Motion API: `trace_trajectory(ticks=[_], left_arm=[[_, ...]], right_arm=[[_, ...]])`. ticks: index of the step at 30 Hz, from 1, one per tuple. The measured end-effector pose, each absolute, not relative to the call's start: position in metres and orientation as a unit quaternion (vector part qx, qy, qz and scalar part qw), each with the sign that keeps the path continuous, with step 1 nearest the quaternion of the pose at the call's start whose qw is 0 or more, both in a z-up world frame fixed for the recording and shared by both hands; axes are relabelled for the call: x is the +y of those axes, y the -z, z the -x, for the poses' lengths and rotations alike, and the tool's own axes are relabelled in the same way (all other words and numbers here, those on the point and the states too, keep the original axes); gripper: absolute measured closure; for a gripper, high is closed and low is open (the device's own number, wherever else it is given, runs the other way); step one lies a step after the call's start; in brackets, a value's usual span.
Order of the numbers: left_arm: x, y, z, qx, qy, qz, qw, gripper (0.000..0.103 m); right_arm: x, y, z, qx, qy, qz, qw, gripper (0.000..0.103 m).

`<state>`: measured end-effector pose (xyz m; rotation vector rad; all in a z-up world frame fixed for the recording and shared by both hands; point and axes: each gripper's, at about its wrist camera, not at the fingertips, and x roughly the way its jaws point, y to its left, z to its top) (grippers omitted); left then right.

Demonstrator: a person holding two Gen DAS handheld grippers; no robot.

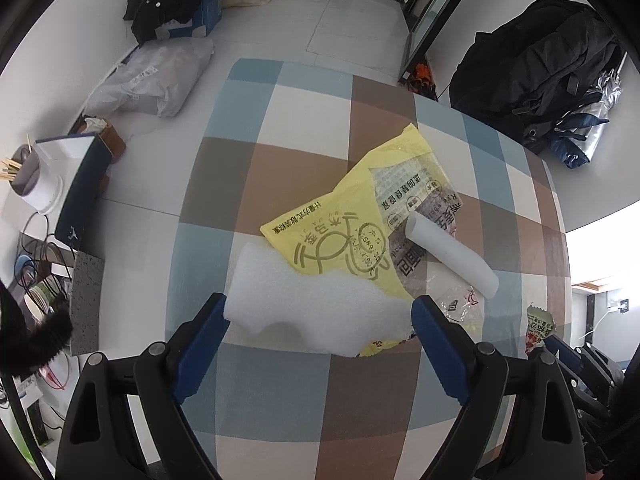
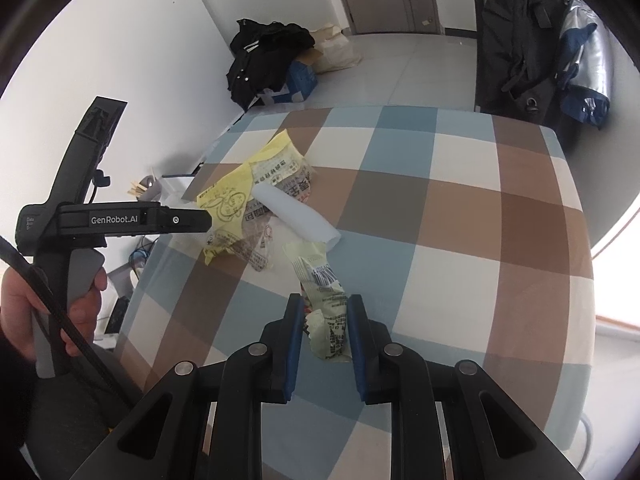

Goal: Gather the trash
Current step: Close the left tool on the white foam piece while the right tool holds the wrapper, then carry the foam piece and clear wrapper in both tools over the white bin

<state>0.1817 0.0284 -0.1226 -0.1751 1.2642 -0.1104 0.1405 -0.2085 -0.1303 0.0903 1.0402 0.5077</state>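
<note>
Foam sheet [image 1: 316, 312] between left gripper [image 1: 320, 340] pads

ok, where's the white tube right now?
The white tube lies on the checked tablecloth, resting across the clear printed wrapper beside the yellow bag; in the left wrist view it's right of centre.

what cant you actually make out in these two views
- Left wrist view: the yellow wrapper's near edge, hidden under the white foam piece.
- Left wrist view: whether the left gripper presses on the foam; the pads sit right at its ends.
- Right wrist view: the foam, hidden behind the left gripper's body.
- Right wrist view: print on the pale green wrapper in the right gripper, too small.
</note>
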Motion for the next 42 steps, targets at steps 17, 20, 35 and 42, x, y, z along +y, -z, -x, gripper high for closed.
trace_trajectory(ticks=[17, 20, 35, 42], left_arm=[[0.027, 0.115, -0.177, 0.573, 0.082, 0.075, 0.812, 0.056], [0.028, 0.112, -0.177, 0.568, 0.084, 0.079, 0.815, 0.062], [0.03, 0.099, -0.169, 0.544, 0.097, 0.117, 0.825, 0.079], [0.022, 0.088, -0.159, 0.523, 0.107, 0.11, 0.839, 0.081]], right_arm=[[-0.203, 0.134, -0.142, 0.496, -0.237, -0.037, 0.834, 0.082], [-0.202, 0.134, -0.143, 0.497, -0.237, -0.037, 0.834, 0.082], [-0.209, 0.131, -0.137, 0.494, -0.226, -0.044, 0.839, 0.082], [-0.214, 0.126, -0.129, 0.486, -0.228, -0.047, 0.842, 0.082]])
